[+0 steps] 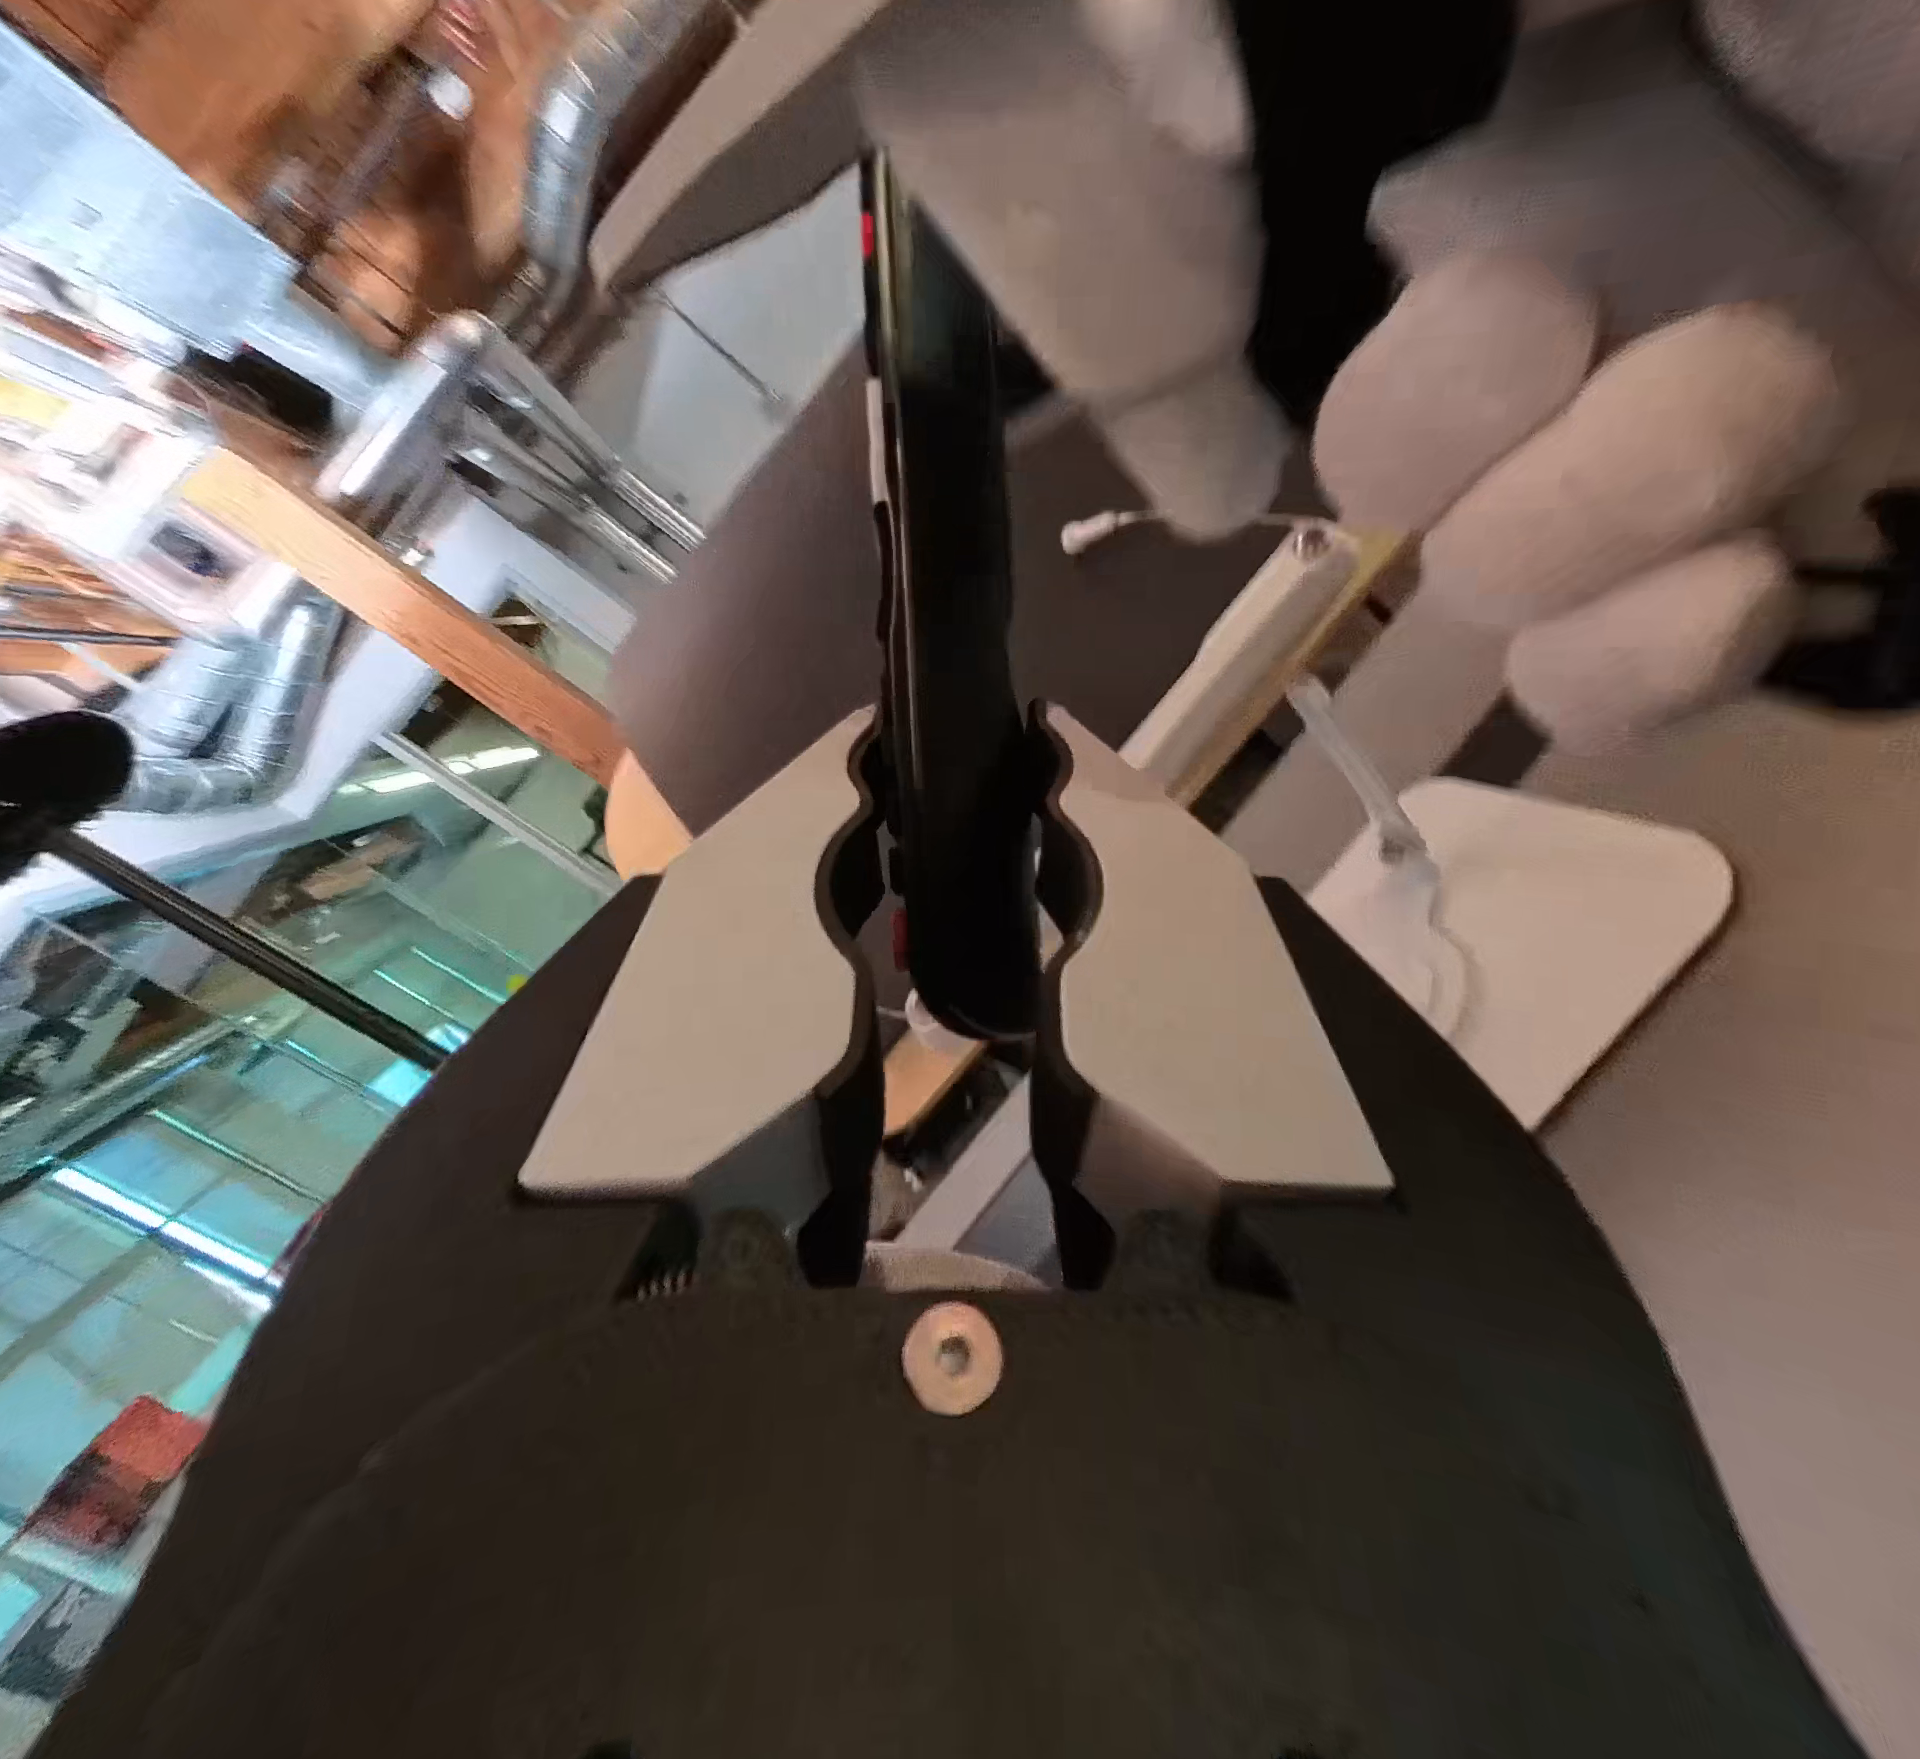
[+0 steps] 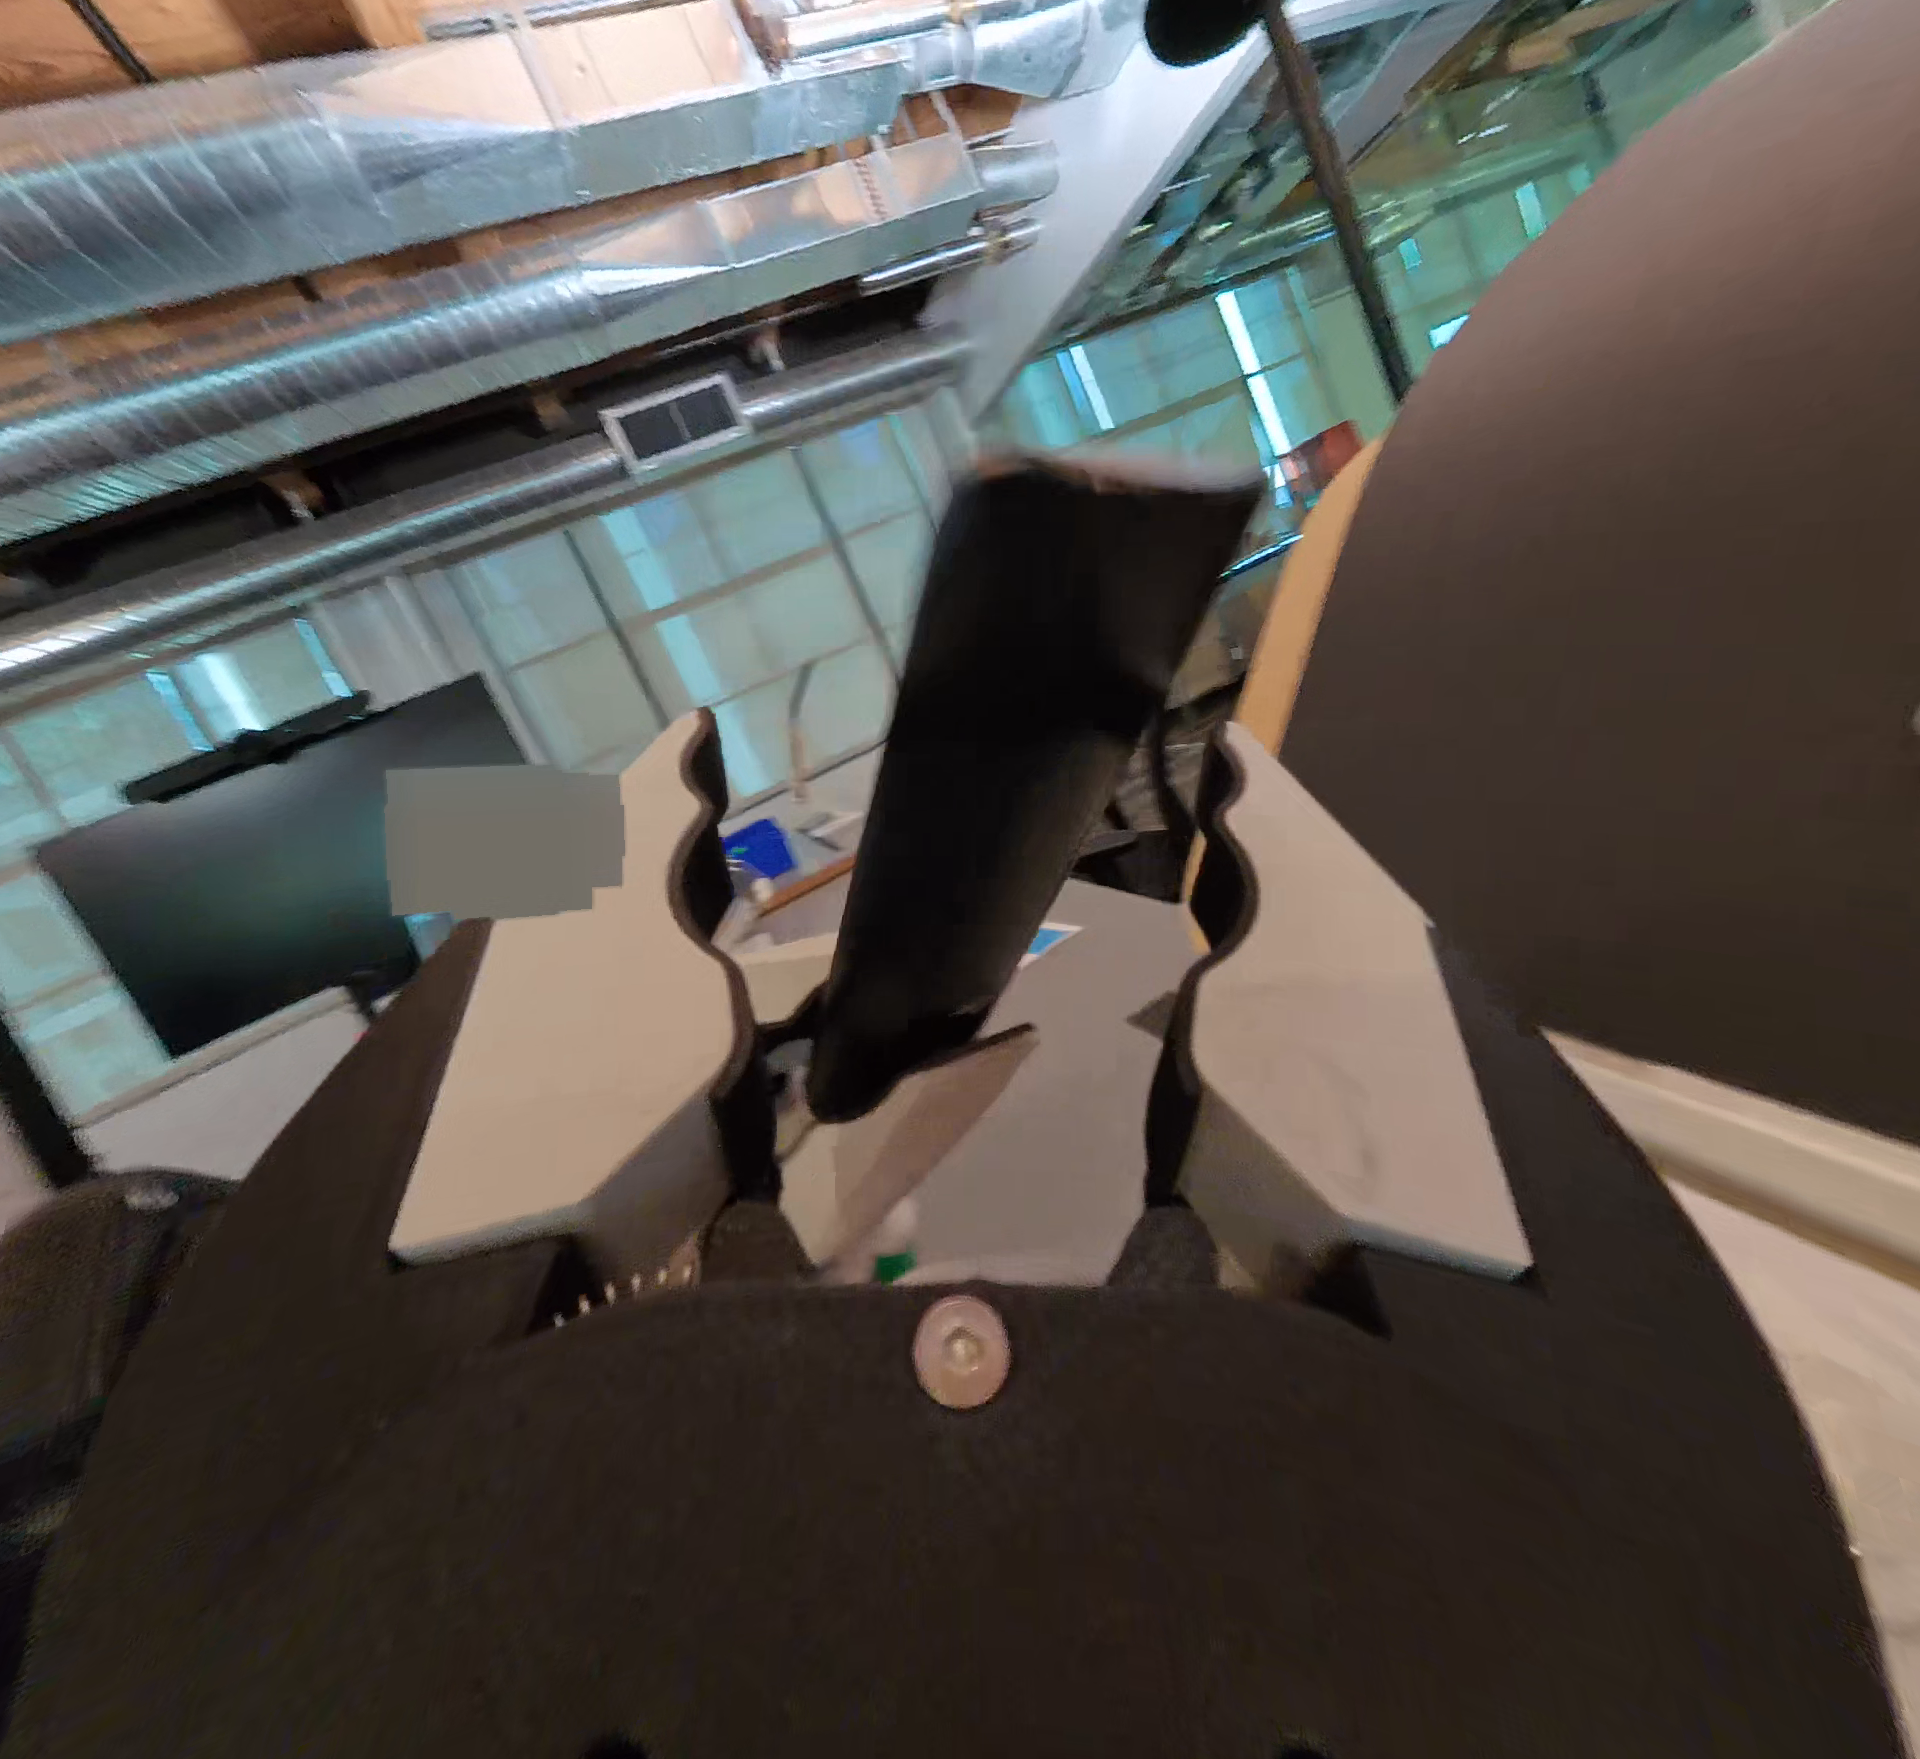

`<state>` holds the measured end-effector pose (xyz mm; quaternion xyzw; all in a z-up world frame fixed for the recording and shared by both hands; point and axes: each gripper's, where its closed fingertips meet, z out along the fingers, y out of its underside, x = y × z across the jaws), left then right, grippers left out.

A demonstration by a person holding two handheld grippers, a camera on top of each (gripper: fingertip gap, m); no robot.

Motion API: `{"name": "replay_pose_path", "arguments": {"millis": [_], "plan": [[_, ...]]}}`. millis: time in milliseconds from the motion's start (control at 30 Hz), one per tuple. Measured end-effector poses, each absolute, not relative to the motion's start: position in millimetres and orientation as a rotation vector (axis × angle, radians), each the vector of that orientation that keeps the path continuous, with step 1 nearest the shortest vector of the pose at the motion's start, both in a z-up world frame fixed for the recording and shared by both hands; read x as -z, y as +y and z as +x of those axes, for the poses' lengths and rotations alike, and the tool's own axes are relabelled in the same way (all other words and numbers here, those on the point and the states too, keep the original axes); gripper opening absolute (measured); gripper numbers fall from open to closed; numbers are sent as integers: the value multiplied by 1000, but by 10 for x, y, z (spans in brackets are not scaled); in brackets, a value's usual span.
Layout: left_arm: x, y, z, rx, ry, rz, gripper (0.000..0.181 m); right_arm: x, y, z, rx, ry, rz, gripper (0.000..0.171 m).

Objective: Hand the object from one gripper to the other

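1. The left gripper is clamped on a long black remote control, its two grey-faced fingers pressing the remote's lower end from either side.
2. In the left wrist view the remote stands edge-on and runs up and away from the fingertips, with small red and white buttons showing along its left edge.
3. A white-gloved hand fills the upper right of that view, wrapped round a black handle; one grey finger of the other gripper reaches in from above, near the far end of the remote.
4. Below the gloved hand, a white flat-based stand with a thin clear cable rests on the pale worktop.
5. The right gripper is spread wide, and the remote control passes up through the gap, tilted to the right, without touching either wavy pad.
6. At the remote's lower end in the right wrist view, a grey fingertip of the left gripper meets it.
7. The right wrist view looks upward: silver ducts and wooden beams run overhead, with glass walls beyond, and a dark curved body crowds the right edge.
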<state>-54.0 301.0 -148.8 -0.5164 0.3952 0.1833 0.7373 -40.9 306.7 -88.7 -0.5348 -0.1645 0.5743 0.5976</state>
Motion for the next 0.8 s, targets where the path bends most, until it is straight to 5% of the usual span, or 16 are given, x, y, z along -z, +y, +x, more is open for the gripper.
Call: {"name": "replay_pose_path", "arguments": {"millis": [433,800], "plan": [[1835,3079,-935,-502,1140,-1477,23,1406,3102,-305,14,-1174,-1184,81],[1962,2816,-685,-483,1349,-1443,22,1924,3145,-470,353,-1454,-1080,37]]}}
